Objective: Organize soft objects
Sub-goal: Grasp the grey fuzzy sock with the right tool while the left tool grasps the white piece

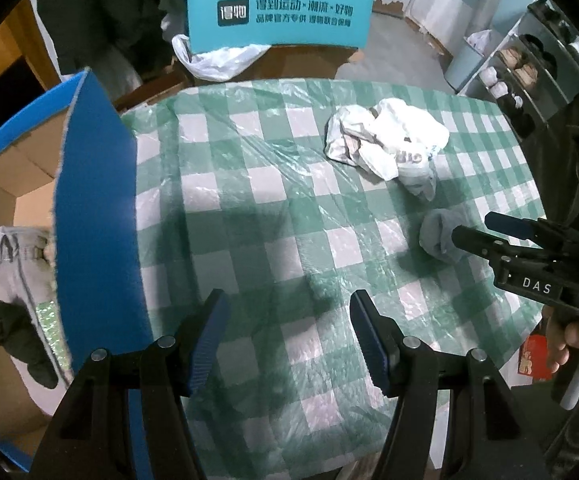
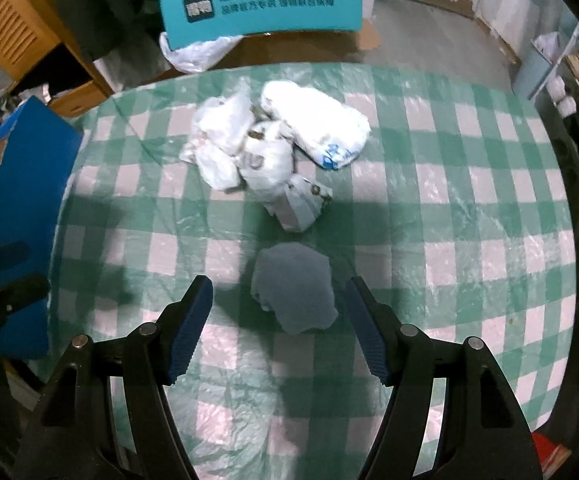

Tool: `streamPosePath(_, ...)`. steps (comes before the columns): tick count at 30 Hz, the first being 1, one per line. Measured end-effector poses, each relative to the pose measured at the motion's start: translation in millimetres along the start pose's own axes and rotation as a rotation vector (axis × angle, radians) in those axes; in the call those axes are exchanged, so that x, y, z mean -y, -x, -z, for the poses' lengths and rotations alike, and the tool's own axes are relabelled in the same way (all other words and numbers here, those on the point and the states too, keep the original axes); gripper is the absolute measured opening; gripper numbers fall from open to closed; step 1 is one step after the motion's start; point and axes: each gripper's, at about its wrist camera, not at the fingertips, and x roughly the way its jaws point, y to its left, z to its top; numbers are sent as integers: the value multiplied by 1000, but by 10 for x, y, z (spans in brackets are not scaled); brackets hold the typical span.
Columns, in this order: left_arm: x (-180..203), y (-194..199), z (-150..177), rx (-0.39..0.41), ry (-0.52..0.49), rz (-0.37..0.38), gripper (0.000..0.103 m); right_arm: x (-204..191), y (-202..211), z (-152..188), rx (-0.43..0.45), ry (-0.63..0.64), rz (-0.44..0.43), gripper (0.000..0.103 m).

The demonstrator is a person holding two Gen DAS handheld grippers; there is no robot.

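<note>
The right gripper (image 2: 279,304) hangs open astride a grey sock (image 2: 293,292) (no pad touching); the left gripper (image 1: 287,320) gapes empty over the checked tablecloth (image 1: 249,200).

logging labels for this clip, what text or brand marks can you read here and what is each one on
"DAS": white letters on the black body of the right hand-held gripper.
Teal box flap: a dark square logo and two rows of white Chinese characters, too blurred to quote reliably.
White crumpled bags: blue print, too crumpled to read.
Red item at the table edge: print too small.
</note>
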Motion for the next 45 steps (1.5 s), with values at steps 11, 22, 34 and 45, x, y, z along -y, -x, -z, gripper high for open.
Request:
streamPosePath(11,62,-268,-40,-63,4,22,64,59,-281,-29,-49,1,11,68)
streamPosePath(22,200,-375,-3,-97,-7,55,64,-11,-408,12,-69,70,38,46)
streamPosePath(34,416,-453,88,-124,-32,76,65,-45,-210,159,-67,72,17,30)
streamPosePath(45,568,-622,275,-176,-20,86,64,0,19,365,-52,53,6,30)
